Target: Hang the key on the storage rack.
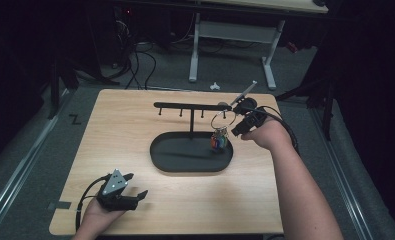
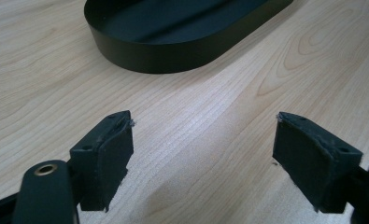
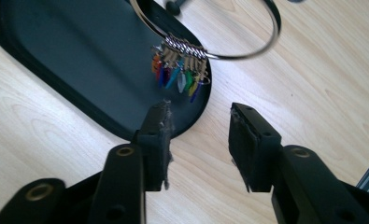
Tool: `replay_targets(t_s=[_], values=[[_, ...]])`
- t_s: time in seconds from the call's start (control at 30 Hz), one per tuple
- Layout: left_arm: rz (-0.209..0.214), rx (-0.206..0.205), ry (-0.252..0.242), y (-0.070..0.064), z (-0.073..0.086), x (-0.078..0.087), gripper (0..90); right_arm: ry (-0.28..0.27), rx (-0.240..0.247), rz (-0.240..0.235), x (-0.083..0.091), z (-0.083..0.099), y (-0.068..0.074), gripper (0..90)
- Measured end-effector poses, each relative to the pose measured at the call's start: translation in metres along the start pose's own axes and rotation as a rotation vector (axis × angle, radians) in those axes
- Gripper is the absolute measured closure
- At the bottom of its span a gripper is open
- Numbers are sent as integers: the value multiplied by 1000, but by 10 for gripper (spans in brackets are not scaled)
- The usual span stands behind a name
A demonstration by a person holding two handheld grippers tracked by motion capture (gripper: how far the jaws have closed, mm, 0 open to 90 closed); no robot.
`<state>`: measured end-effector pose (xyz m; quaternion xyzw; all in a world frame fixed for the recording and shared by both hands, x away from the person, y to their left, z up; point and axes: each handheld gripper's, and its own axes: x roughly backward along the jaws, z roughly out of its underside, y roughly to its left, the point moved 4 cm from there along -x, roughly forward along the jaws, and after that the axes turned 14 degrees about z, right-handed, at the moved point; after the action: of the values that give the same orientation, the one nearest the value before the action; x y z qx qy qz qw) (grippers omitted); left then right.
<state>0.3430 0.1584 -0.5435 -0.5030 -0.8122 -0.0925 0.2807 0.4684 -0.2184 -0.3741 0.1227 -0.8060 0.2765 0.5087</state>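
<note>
High view: a rectangular table [image 1: 135, 125] of pale, fine-grained wood fills the middle of the frame. At its centre stands a matt black key stand [image 1: 191, 106], a thin horizontal bar with short pegs on a single post, rising from a smooth oval tray [image 1: 160, 155] with a low upright wall. A large, thin metal key ring [image 1: 222, 119] hangs at the right end of the bar, right of centre in the frame; a cluster of small coloured tags [image 1: 219, 142], threaded on the ring's lowest arc, dangles over the right end of the tray.

The right gripper [image 1: 238, 126], right of centre, is held on an extended forearm that enters from the lower right; its jaws stand apart, just beside the ring and not closed on it. In the right gripper view the ring [image 3: 229, 46] and tags [image 3: 180, 74] lie in the upper middle, beyond the parted black pads [image 3: 159, 135], whose edges look frayed.

The left gripper [image 1: 133, 189], at lower left, rests low over the table with its grey three-cornered plate uppermost. In the left gripper view its jaws are spread wide over bare wood, with the tray wall [image 2: 173, 58] at upper centre.
</note>
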Motion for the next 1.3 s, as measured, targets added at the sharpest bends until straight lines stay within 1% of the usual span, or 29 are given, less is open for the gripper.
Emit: replay_targets(t_s=[0.07,0.1,0.13,0.17,0.2,0.23,0.3,0.33,0.4,0.47,0.5,0.57,0.6,0.63,0.67,0.7,0.73,0.8,0.83,0.93,1.0,1.03,1.07,1.1,1.13,1.2,1.23,1.27,1.3], values=[[-2,-4,10,0,1,-1,208,-6,-16,-9,-3,7,1,554],[-2,-4,14,0,1,0,208,-6,-16,-9,-3,7,1,554],[-6,-3,11,0,1,0,208,-13,-18,-13,-7,15,3,538],[-4,-2,10,1,1,0,208,-13,-18,-13,-7,15,3,538],[-7,-3,7,0,1,0,208,-23,-23,-22,-12,23,7,522],[-7,-3,7,0,1,0,208,-23,-23,-22,-12,23,7,522],[-5,-10,18,-1,1,-1,208,-37,-33,-32,-17,32,13,506],[-8,-12,16,-1,1,-2,208,-51,-36,-29,-23,39,19,476],[-5,-12,17,-2,1,-3,208,-63,-40,-22,-27,46,23,457],[-1,-17,22,-3,1,-4,207,-86,-45,-14,-32,53,27,430],[-1,-17,22,-3,1,-4,207,-86,-45,-14,-32,53,27,430],[-3,-26,29,-3,1,-5,207,-104,-66,3,-37,60,31,397],[-3,-24,29,-3,1,-5,206,-127,-81,19,-42,69,33,373],[-2,-21,26,-3,1,-5,206,-127,-81,19,-42,69,33,373],[-1,-20,25,-3,1,-5,206,-149,-110,27,-47,78,34,347],[-2,-22,28,-3,1,-5,206,-149,-110,27,-47,78,34,347],[0,-27,39,-4,1,-6,206,-172,-135,37,-53,88,35,345],[-4,-33,42,-4,2,-6,205,-183,-145,47,-54,92,36,351],[-5,-29,40,-3,2,-5,205,-202,-148,52,-56,98,37,350],[-10,-25,34,-2,2,-5,204,-238,-191,44,-65,119,43,348],[-11,-25,36,-2,2,-5,203,-250,-196,61,-74,138,51,346],[-10,-22,30,-2,2,-5,203,-250,-196,61,-74,138,51,346],[-11,-17,21,-2,1,-4,203,-267,-214,63,-79,150,56,338],[-11,-17,21,-2,1,-4,203,-267,-214,63,-79,150,56,338],[-11,-18,22,-2,1,-3,203,-295,-241,62,-84,161,63,319],[-16,-22,26,-1,1,-4,203,-325,-267,58,-88,172,70,284],[-16,-22,26,-1,1,-4,202,-325,-267,58,-88,172,70,284],[-22,-21,23,0,0,-4,199,-379,-319,68,-91,188,77,268],[-27,-18,21,0,1,-3,198,-415,-351,84,-92,198,80,294]])
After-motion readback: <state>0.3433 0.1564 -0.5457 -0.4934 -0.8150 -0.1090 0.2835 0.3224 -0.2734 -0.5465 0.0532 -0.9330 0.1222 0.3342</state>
